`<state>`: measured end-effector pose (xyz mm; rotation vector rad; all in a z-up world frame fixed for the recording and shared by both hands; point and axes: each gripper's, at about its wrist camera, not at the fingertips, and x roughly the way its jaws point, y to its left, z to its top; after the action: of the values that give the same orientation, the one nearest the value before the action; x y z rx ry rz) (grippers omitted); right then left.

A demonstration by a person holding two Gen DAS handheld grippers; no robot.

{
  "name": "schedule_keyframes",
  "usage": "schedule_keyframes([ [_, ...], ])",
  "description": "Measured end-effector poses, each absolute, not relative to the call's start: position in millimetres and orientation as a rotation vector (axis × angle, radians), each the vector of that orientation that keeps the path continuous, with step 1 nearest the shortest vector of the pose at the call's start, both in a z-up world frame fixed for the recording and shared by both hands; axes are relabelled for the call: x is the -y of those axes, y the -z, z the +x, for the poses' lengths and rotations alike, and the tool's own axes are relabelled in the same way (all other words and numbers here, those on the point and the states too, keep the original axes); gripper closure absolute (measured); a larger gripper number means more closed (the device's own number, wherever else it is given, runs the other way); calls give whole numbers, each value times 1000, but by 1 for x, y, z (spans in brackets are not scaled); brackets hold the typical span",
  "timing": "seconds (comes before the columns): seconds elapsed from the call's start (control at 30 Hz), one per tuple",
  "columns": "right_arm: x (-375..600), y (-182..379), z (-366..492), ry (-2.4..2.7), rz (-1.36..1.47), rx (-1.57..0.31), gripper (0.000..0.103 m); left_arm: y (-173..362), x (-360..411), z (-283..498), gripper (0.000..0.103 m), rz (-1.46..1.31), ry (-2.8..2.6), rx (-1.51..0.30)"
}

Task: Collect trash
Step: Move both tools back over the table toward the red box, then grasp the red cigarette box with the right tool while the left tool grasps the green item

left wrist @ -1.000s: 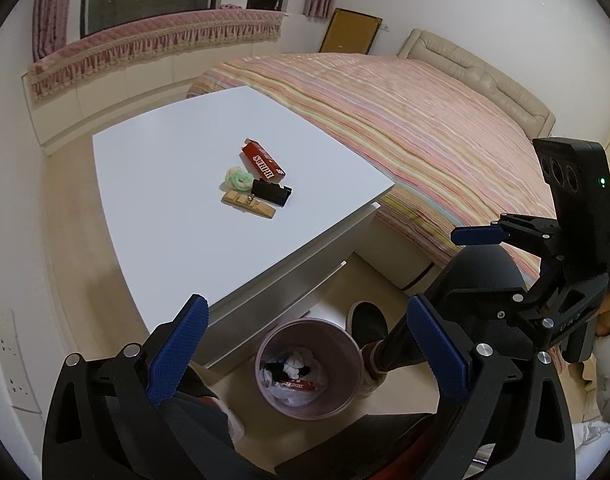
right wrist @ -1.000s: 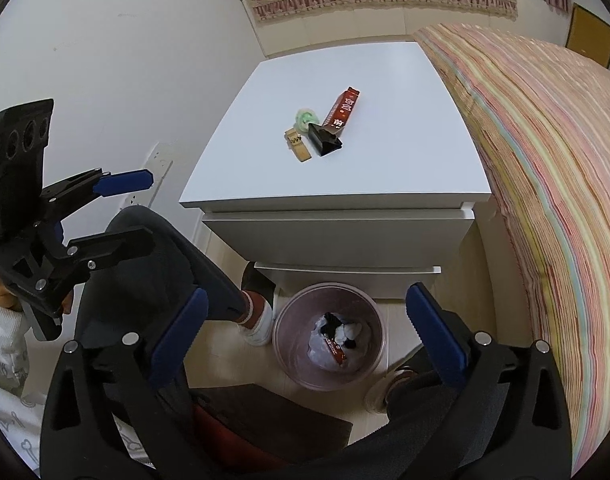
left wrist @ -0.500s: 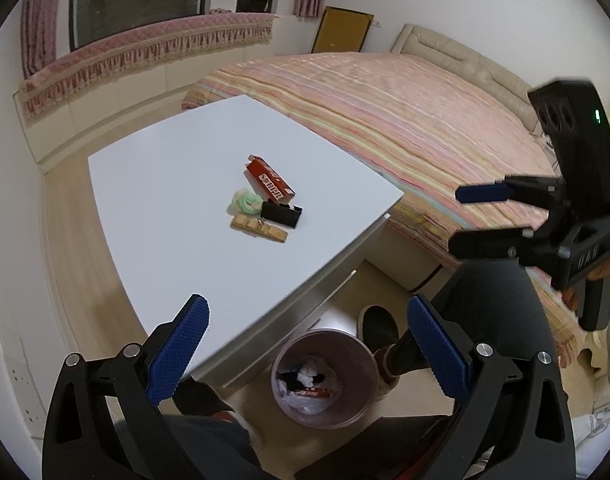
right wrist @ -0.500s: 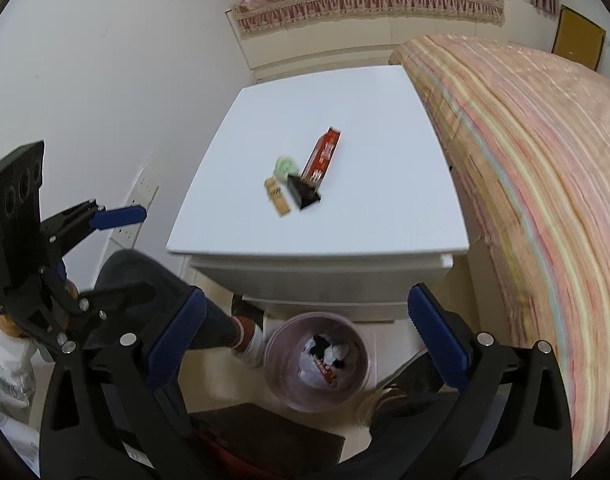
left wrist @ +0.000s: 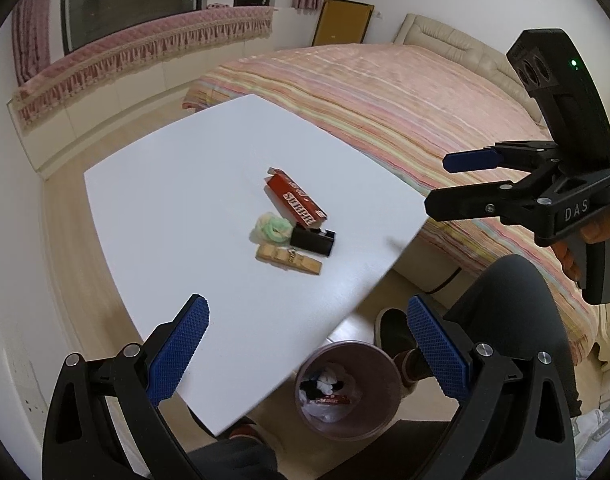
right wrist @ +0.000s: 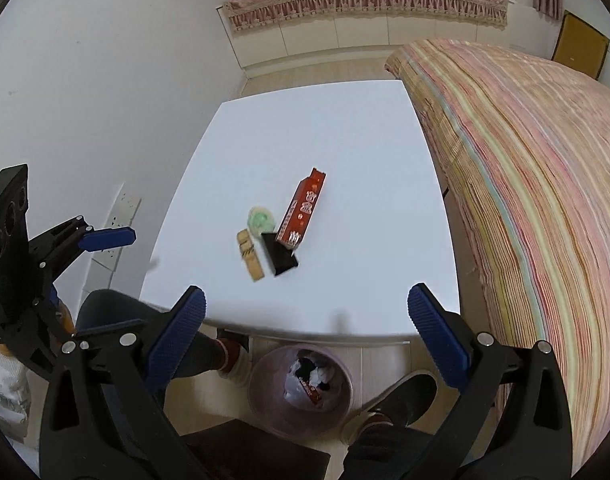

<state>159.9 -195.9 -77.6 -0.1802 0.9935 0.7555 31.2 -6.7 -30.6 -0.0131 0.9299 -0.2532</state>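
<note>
Both grippers are sitting higher and closer over the white table (left wrist: 177,208) than a second ago, so its top is now filling much more of each view and its drawers are slipping out of sight beneath the near edge. The left gripper (left wrist: 308,347) is hanging above the table's near corner with its blue-padded fingers spread wide and nothing between them. The right gripper (right wrist: 305,330) is likewise hovering over the near edge with its jaws wide apart and empty; in the left wrist view it is showing from the side at right (left wrist: 449,182), over the striped bed (left wrist: 385,92). Four bits of trash are lying clustered near the middle of the table: a red carton (left wrist: 296,198) lying flat, a crumpled green and white wrapper (left wrist: 272,229) just beside it, a small black box (left wrist: 313,240) touching the carton's near end, and a tan wooden piece (left wrist: 288,259) lying just in front of the black box. None of them is being touched by either gripper. On the floor below the table's near edge, a round pinkish trash bin (right wrist: 301,390) is standing open, already holding white crumpled material, some dark pieces and a red wrapper. The person's dark-trousered legs and shoes are resting on either side of the bin. A fringed pink window seat (right wrist: 365,4) is running along the far wall.
</note>
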Motion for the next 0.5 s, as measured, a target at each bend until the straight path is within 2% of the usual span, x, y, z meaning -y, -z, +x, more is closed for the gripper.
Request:
schedule_keyframes([
  [0.4, 170, 105, 202, -768, -171, -1033, 4, 38, -17, 79, 8, -73, 251, -949],
  [0.5, 161, 113, 213, -780, -161, -1052, 12, 44, -21, 91, 8, -76, 277, -961],
])
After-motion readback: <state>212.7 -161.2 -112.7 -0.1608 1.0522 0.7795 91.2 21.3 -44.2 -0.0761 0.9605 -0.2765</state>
